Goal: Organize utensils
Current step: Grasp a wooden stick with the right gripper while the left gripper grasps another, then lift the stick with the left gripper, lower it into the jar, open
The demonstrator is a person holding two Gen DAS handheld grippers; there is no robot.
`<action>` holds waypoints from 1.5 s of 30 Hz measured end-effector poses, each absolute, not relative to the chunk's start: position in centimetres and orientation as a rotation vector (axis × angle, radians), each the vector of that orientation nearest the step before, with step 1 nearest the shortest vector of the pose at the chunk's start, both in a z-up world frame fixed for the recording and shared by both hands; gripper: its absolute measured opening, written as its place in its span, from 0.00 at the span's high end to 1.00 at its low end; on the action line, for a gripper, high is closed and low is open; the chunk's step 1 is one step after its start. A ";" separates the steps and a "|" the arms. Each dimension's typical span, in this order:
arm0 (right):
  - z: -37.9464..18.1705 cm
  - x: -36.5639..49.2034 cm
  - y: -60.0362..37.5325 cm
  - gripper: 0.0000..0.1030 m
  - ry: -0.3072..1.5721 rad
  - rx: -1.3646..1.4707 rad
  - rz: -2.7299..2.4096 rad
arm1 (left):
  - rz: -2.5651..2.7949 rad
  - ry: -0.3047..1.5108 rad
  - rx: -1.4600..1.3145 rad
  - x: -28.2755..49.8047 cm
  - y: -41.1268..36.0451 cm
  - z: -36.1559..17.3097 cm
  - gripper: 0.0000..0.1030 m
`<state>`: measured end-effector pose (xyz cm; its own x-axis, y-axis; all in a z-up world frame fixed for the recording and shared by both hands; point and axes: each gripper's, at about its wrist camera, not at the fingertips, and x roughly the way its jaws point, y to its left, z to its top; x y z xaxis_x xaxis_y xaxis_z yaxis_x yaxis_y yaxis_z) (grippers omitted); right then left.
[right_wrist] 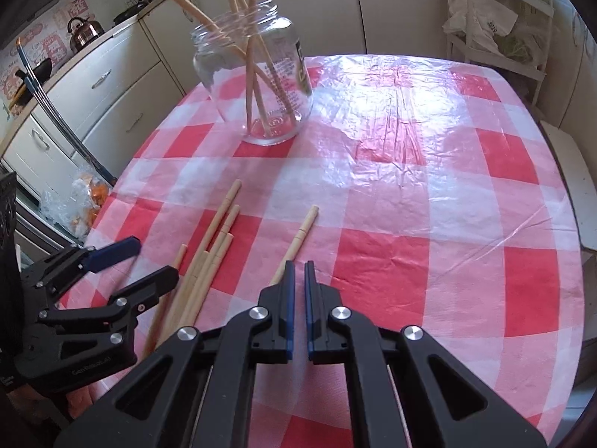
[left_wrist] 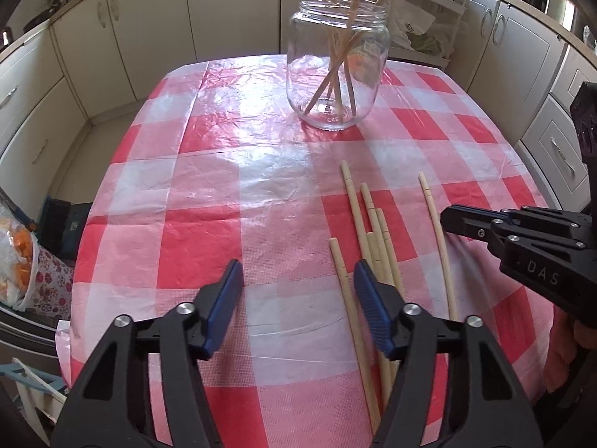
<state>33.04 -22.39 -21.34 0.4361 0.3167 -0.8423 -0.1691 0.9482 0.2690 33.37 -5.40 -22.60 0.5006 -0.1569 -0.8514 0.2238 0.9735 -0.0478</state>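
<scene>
A clear glass jar (left_wrist: 337,63) holds several wooden chopsticks and stands at the far side of the red-and-white checked table; it also shows in the right wrist view (right_wrist: 257,78). Several loose chopsticks (left_wrist: 367,231) lie on the cloth; they also show in the right wrist view (right_wrist: 212,257). One chopstick (right_wrist: 298,235) lies apart, just ahead of my right gripper (right_wrist: 299,272), which is shut and empty. My left gripper (left_wrist: 298,276) is open and empty, its right finger over the loose bundle. The right gripper (left_wrist: 447,220) also shows in the left wrist view.
Cream kitchen cabinets (left_wrist: 123,30) surround the table (left_wrist: 209,194). A bag with orange items (left_wrist: 18,257) sits low at the left. A white rack with plastic bags (right_wrist: 496,26) stands behind the table. A kettle (right_wrist: 84,31) is on the counter.
</scene>
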 end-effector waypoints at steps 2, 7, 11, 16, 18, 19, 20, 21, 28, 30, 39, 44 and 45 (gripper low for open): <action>-21.2 33.2 -22.5 0.94 1.075 0.174 0.305 | -0.257 1.025 0.063 33.5 -5.4 -22.5 0.58; -20.9 33.8 -21.1 0.90 1.069 0.138 0.311 | -0.305 1.040 0.043 33.9 -4.8 -22.3 0.78; -21.0 33.8 -20.1 0.90 1.071 0.034 0.300 | -0.367 1.045 0.019 34.0 -4.3 -21.9 0.90; -20.9 33.3 -21.3 0.94 1.083 0.028 0.320 | -0.429 1.043 0.012 33.6 -3.9 -21.1 0.91; -21.0 33.3 -21.9 0.94 1.099 0.044 0.324 | -0.419 1.080 0.030 33.9 -4.1 -21.5 0.90; -21.0 33.3 -22.0 0.94 1.102 0.044 0.323 | -0.415 1.096 0.029 34.0 -4.2 -21.7 0.90; -20.9 33.3 -22.0 0.94 1.106 0.041 0.321 | -0.401 1.107 0.027 34.0 -4.2 -21.8 0.90; -20.9 33.4 -22.0 0.94 1.111 0.035 0.320 | -0.389 1.119 0.022 34.0 -4.4 -21.9 0.89; -21.0 33.4 -21.5 0.94 1.107 -0.022 0.333 | -0.349 1.106 0.114 33.9 -6.3 -22.2 0.89; -21.0 33.3 -21.8 0.94 1.100 0.004 0.328 | -0.377 1.111 0.111 33.9 -6.7 -22.0 0.95; -19.8 32.1 -26.6 0.94 0.909 0.377 0.326 | -0.365 0.641 -0.146 35.6 -1.5 -11.1 0.96; -18.1 31.3 -28.0 0.94 0.749 0.439 0.319 | -0.352 0.336 -0.268 37.5 -0.6 -5.8 0.96; -18.0 31.2 -28.2 0.94 0.736 0.445 0.315 | -0.346 0.305 -0.273 38.0 -0.9 -5.4 0.96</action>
<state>31.21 -28.17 -18.02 0.7015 0.4253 -0.5719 -0.1197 0.8614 0.4937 37.96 -0.86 -5.43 0.8960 -0.3707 -0.2445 0.2894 0.9051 -0.3116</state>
